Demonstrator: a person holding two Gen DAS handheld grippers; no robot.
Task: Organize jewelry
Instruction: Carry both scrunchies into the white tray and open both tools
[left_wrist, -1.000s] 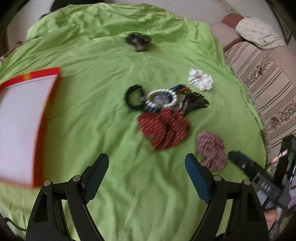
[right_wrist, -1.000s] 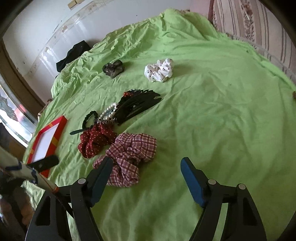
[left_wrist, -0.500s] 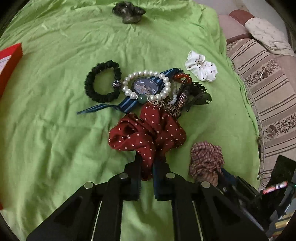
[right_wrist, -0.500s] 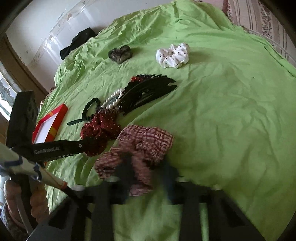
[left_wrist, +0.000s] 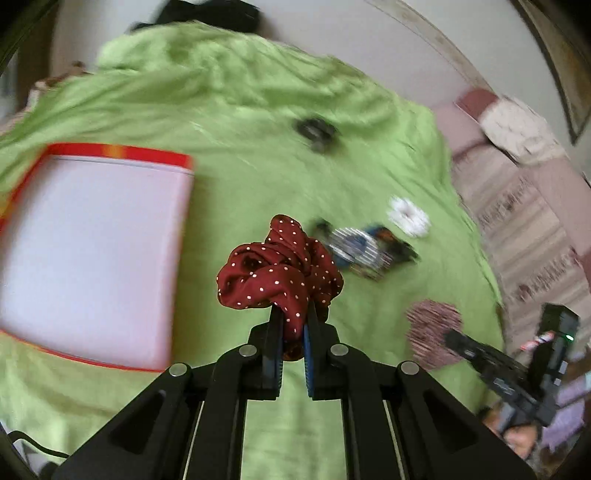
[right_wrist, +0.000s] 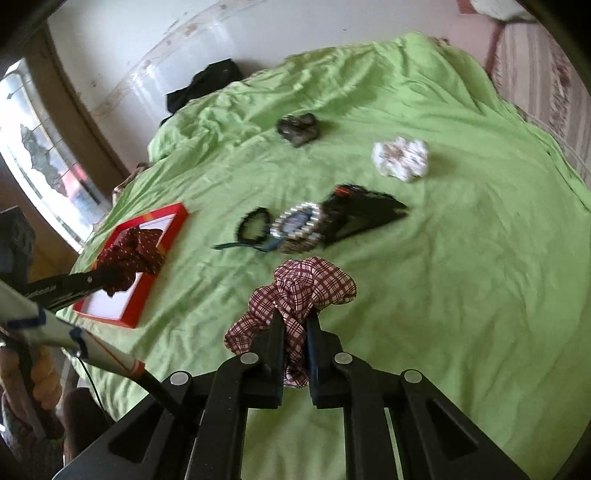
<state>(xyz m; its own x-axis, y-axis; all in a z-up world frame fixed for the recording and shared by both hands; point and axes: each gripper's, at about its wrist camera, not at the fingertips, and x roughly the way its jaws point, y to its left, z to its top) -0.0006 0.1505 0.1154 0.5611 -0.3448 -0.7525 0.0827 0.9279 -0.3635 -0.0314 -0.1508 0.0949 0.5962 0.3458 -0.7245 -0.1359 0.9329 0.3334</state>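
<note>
My left gripper (left_wrist: 293, 325) is shut on a dark red polka-dot scrunchie (left_wrist: 277, 273) and holds it above the green bedsheet, just right of a red-rimmed box with a white inside (left_wrist: 88, 254). In the right wrist view that scrunchie (right_wrist: 133, 254) hangs over the box (right_wrist: 129, 266). My right gripper (right_wrist: 295, 328) is shut on a red-and-white plaid scrunchie (right_wrist: 299, 291), lifted off the sheet. A pile with a pearl bracelet and watch (right_wrist: 295, 225), a black hair tie (right_wrist: 253, 227) and black combs (right_wrist: 365, 214) lies beyond.
A white dotted scrunchie (right_wrist: 400, 158) and a dark scrunchie (right_wrist: 299, 127) lie farther back on the sheet (right_wrist: 461, 277). Black cloth (right_wrist: 203, 88) lies at the far edge by the wall. A striped sofa (left_wrist: 535, 236) stands to the right.
Both grippers closed on scrunchies and lifted them off the sheet. My left gripper carried the red one left to the box. The right one raised the plaid one.
</note>
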